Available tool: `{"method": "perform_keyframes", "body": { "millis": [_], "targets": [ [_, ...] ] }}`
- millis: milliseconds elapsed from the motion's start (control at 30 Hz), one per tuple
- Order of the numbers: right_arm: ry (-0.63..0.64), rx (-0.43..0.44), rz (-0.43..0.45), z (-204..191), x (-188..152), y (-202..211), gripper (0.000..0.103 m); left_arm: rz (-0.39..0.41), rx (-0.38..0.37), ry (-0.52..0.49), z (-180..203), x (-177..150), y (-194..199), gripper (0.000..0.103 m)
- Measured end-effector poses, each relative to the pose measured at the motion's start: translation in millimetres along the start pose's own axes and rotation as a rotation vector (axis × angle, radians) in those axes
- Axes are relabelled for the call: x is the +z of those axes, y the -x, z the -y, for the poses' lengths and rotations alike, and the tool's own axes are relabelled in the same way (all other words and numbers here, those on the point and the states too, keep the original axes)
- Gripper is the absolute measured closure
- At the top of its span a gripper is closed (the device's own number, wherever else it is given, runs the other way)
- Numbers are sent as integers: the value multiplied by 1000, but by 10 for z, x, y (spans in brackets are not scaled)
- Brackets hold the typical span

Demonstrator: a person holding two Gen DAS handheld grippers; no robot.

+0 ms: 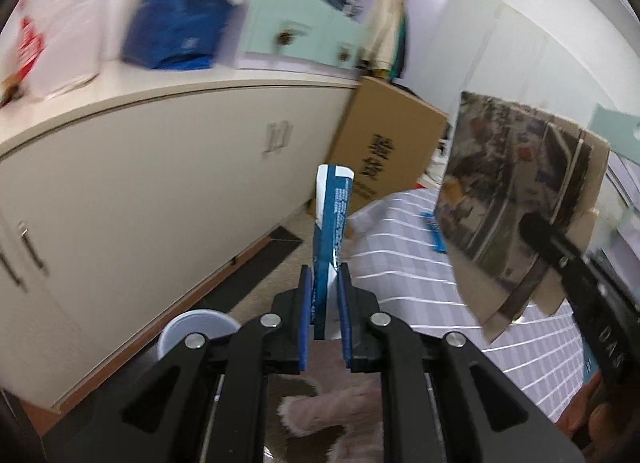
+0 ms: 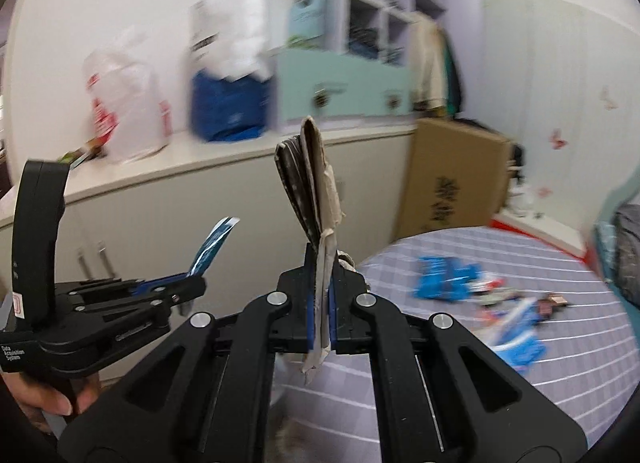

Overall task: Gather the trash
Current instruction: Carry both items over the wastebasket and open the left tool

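Note:
My left gripper (image 1: 326, 283) is shut on a blue and white wrapper (image 1: 332, 219), held upright in the air; it also shows in the right wrist view (image 2: 212, 247) at the left. My right gripper (image 2: 322, 267) is shut on a flattened printed cardboard piece (image 2: 310, 179), which shows in the left wrist view (image 1: 516, 199) at the right. More blue wrappers (image 2: 444, 277) and small scraps (image 2: 516, 327) lie on the round table with a striped lilac cloth (image 2: 440, 375).
A long cream cabinet (image 1: 160, 183) runs along the wall, with a white plastic bag (image 2: 128, 111) and a blue bag (image 2: 228, 103) on top. A brown cardboard box (image 2: 452, 179) leans beside it. A white bin rim (image 1: 196, 327) sits below the left gripper.

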State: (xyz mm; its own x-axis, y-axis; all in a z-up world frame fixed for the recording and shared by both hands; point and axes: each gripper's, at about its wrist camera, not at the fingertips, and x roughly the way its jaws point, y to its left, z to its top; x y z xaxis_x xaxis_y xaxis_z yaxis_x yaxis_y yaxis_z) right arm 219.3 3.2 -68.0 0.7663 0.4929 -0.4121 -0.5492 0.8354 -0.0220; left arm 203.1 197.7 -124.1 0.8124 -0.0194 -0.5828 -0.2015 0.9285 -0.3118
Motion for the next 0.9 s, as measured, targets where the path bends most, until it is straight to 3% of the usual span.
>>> {"method": "perform_keyframes", "body": {
  "millis": [200,400,600,733,900],
  "targets": [
    [13,141,-134,-648,-269,-605,98,-73,134,99,-812,-169,-182,91],
    [11,212,-347,-1092,-846,-1411,98,-209,212,188,-1482,-489,-620,91],
    [-24,227,-540,-1212,-1512,-2057,98,-356,233,226,-1823,-838,-1224,91],
    [-38,213,-602,-1218,-1770,-2323,98,-444,235,239,-1955,-1034,-1647,91],
    [-55,181,-630,-1141,-1946,-2580,98,-493,231,239,-2021,-1150,-2020,91]
  ]
}}
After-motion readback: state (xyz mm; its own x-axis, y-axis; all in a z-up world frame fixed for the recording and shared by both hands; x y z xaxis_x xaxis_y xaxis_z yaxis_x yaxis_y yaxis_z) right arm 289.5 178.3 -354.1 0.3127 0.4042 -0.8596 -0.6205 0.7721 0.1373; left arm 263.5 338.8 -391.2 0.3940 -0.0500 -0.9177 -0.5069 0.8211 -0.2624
